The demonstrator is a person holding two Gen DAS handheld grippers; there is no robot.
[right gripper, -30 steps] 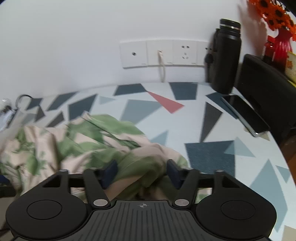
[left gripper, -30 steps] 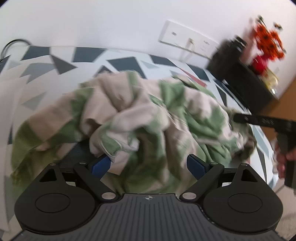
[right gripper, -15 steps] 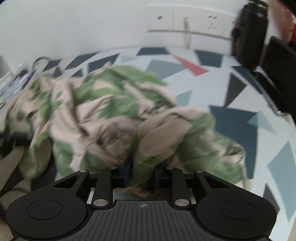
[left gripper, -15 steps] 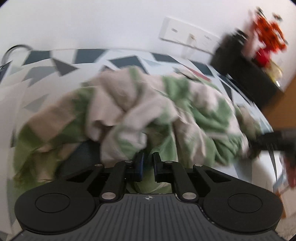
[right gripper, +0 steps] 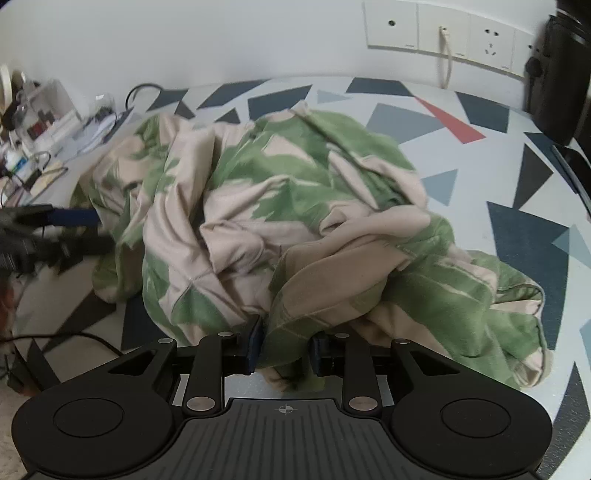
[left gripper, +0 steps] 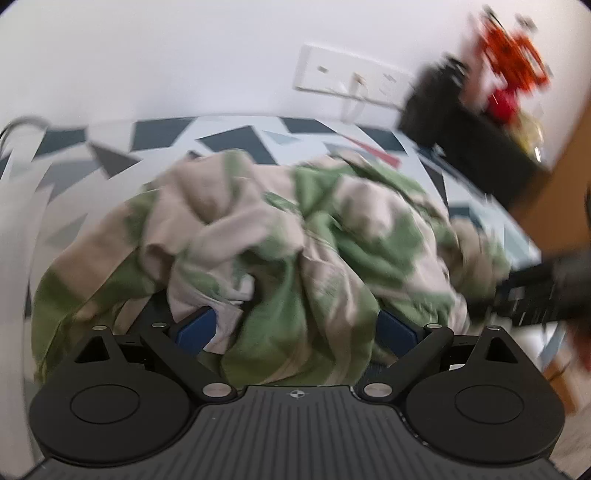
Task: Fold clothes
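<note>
Green-and-beige garment [right gripper: 295,221] lay crumpled on the patterned table [right gripper: 517,236]. Your right gripper [right gripper: 284,350] pinched a near fold while easing apart (probably to spread it); your left gripper [left gripper: 295,325] was opening wide, cloth loose between.

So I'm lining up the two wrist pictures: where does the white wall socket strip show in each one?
Left wrist view: the socket strip sits upper right of centre on the wall, blurred, above the green and beige garment.
Right wrist view: the socket strip runs along the top right, sharp, with a white cable hanging from it.
Shared landmark: the red triangle on the tablecloth, below the strip in both views.
</note>
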